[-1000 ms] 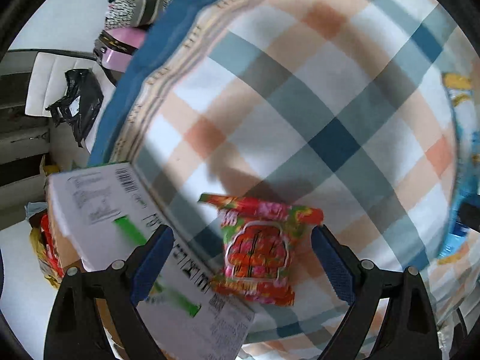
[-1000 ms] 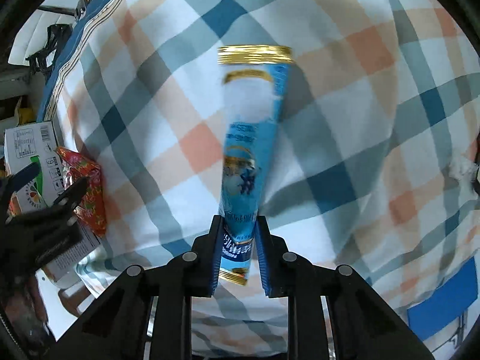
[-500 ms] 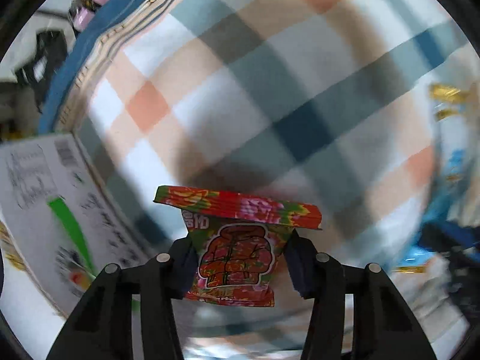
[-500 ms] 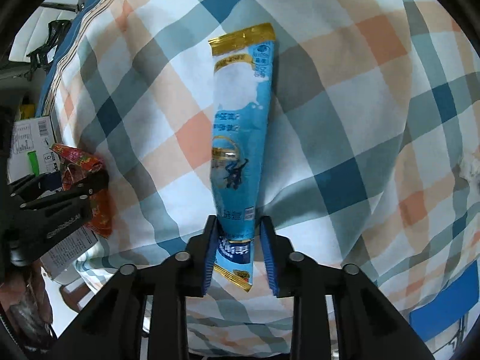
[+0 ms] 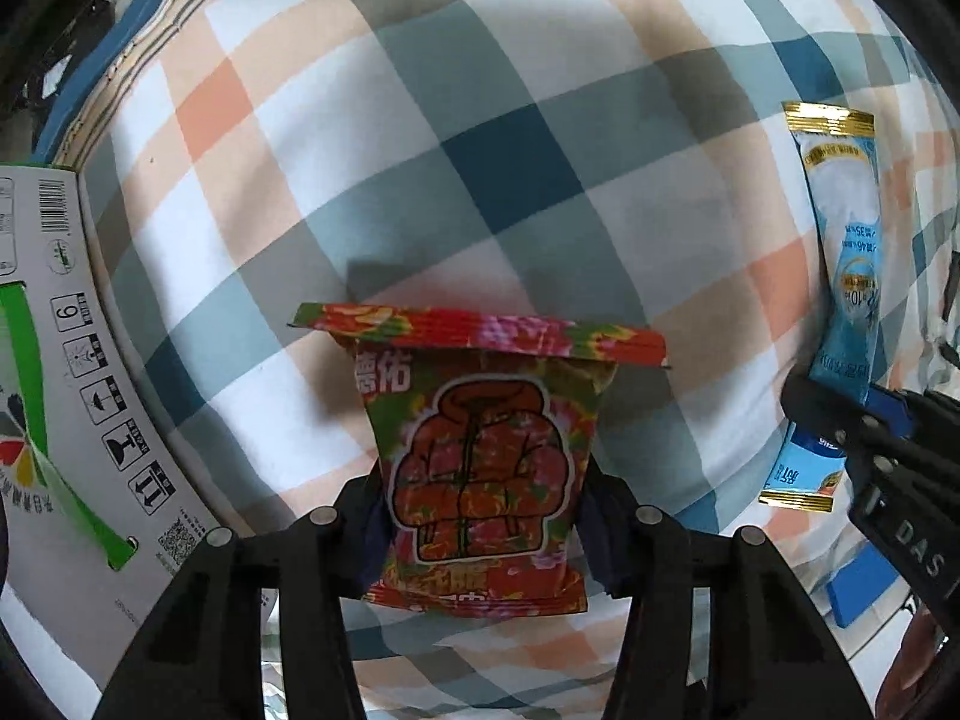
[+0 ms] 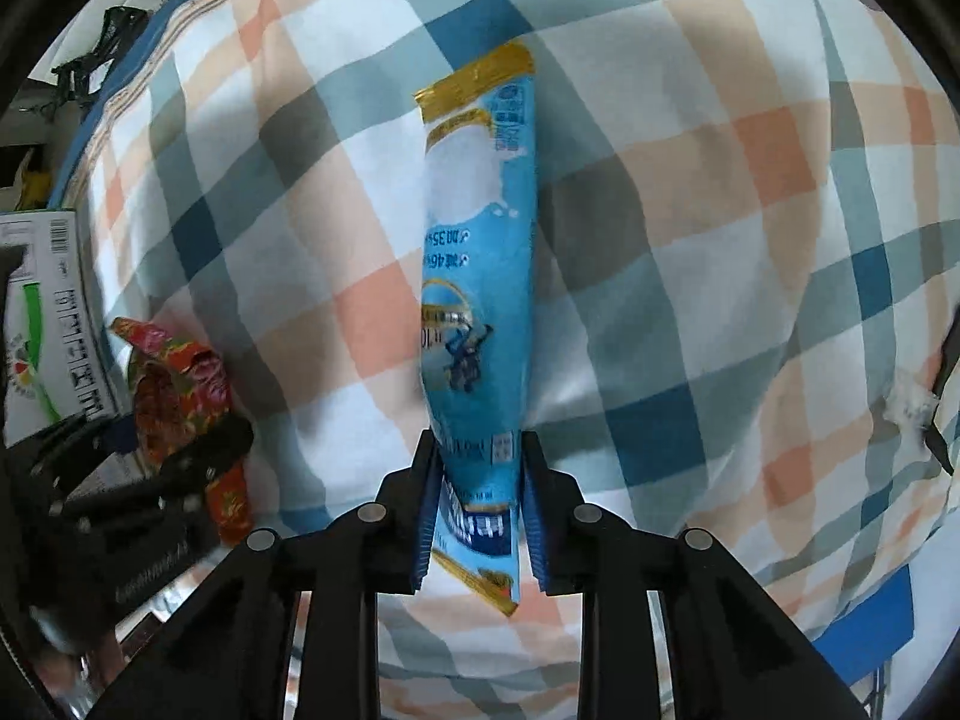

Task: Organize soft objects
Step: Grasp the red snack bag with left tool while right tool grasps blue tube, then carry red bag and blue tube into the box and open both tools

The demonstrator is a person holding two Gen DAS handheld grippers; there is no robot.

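Note:
My left gripper (image 5: 480,516) is shut on a red floral snack packet (image 5: 480,450) and holds it above the plaid bedsheet (image 5: 480,150). My right gripper (image 6: 480,480) is shut on the lower end of a long blue stick packet (image 6: 480,276) with gold ends, which points away over the sheet. The blue packet also shows at the right of the left wrist view (image 5: 846,252). The red packet (image 6: 180,384) and the left gripper (image 6: 162,462) show at the left of the right wrist view.
A white cardboard box (image 5: 54,360) with a green stripe and printed symbols lies at the left edge of the bed; it also shows in the right wrist view (image 6: 42,324). A blue bed border (image 6: 120,84) runs along the far left. A blue patch (image 6: 870,618) sits at the lower right.
My left gripper has closed on the red packet and lifted it off the box edge over the sheet. The right gripper keeps hold of the blue packet, which has tilted slightly.

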